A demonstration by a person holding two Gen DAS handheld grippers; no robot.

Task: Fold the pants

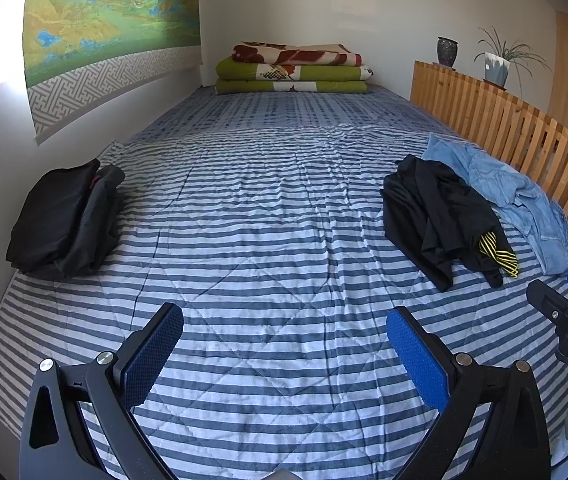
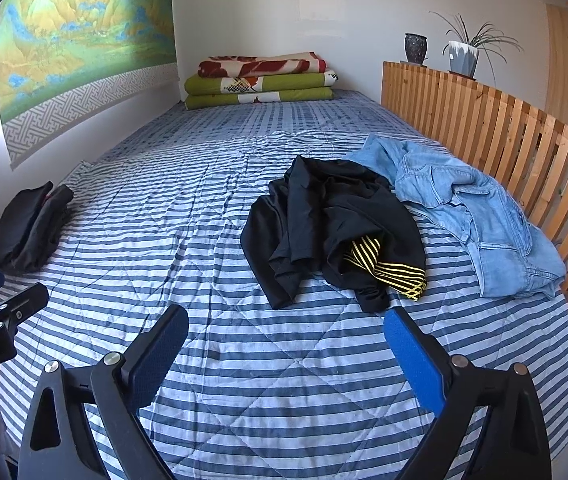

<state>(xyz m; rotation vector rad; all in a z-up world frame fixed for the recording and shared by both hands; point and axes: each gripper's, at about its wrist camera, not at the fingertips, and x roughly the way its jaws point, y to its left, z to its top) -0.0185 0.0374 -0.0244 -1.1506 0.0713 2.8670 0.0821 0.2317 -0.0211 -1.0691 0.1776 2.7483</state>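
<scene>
Pants (image 2: pixel 336 224) crumpled on bed (image 2: pixel 284 380); left hand-held gripper (image 1: pixel 284 354) and right hand-held gripper (image 2: pixel 286 354) hover low, spread wide, empty.

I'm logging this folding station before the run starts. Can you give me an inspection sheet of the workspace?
Surface: striped quilt on a bed, wrinkled, middle bare.
Job's things: crumpled black garment with a yellow-striped band, on the right; whether it is pants cannot be told. Folded dark stack on the left near the wall.
Clutter: rumpled denim garment beside the black one, by the wooden slat rail.
Grippers: left gripper open, holding nothing; right gripper open, holding nothing.
Cables: nothing seen.
Surroundings: folded blankets at the far end, landscape wall hanging, dark vase, potted plant.
</scene>
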